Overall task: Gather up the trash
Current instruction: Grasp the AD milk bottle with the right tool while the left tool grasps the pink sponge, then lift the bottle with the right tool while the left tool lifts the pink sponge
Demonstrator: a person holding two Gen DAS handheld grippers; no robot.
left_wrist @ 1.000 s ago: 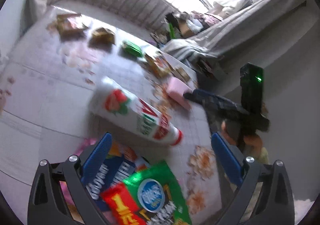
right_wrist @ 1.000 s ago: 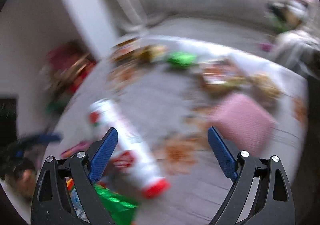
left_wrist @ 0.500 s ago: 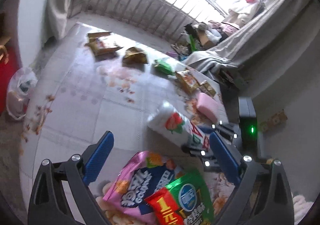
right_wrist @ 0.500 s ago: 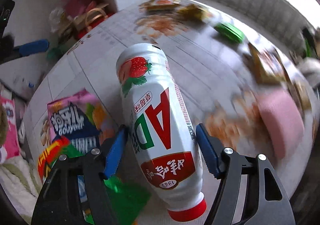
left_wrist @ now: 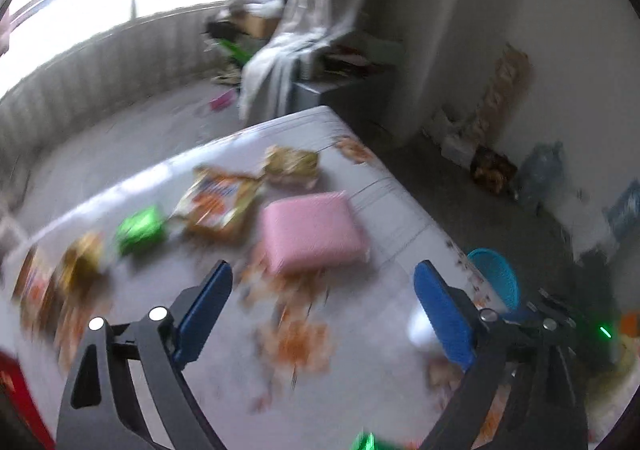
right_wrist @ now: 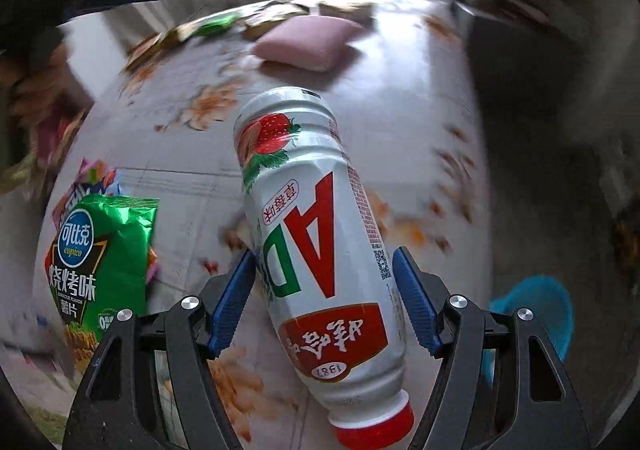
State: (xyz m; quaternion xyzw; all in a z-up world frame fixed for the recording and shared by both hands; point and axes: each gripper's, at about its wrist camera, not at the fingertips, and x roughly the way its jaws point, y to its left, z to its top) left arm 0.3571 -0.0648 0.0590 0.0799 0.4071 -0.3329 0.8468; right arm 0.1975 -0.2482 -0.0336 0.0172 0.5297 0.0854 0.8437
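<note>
A white strawberry-milk bottle (right_wrist: 316, 218) with a red cap lies lengthwise in my right gripper (right_wrist: 325, 254). Both blue pads press on its sides, cap end toward the camera. A green chips bag (right_wrist: 100, 250) lies on the flowered table (right_wrist: 400, 122) to its left, over a pink snack bag. My left gripper (left_wrist: 324, 270) hangs over the table with nothing between its fingers, and its jaws are closing. Beyond it lie a pink packet (left_wrist: 312, 230), an orange snack packet (left_wrist: 218, 202) and a green wrapper (left_wrist: 140, 228). The left wrist view is blurred.
A blue basket (left_wrist: 496, 278) stands on the floor just off the table's right edge, also low right as the blue basket (right_wrist: 532, 314). More wrappers lie along the far left of the table. A grey cabinet and draped cloth stand behind the table.
My right gripper came down around the bottle and closed on it. The left gripper swung away from the snack bags and bottle and now faces the pink packet and the table's far end.
</note>
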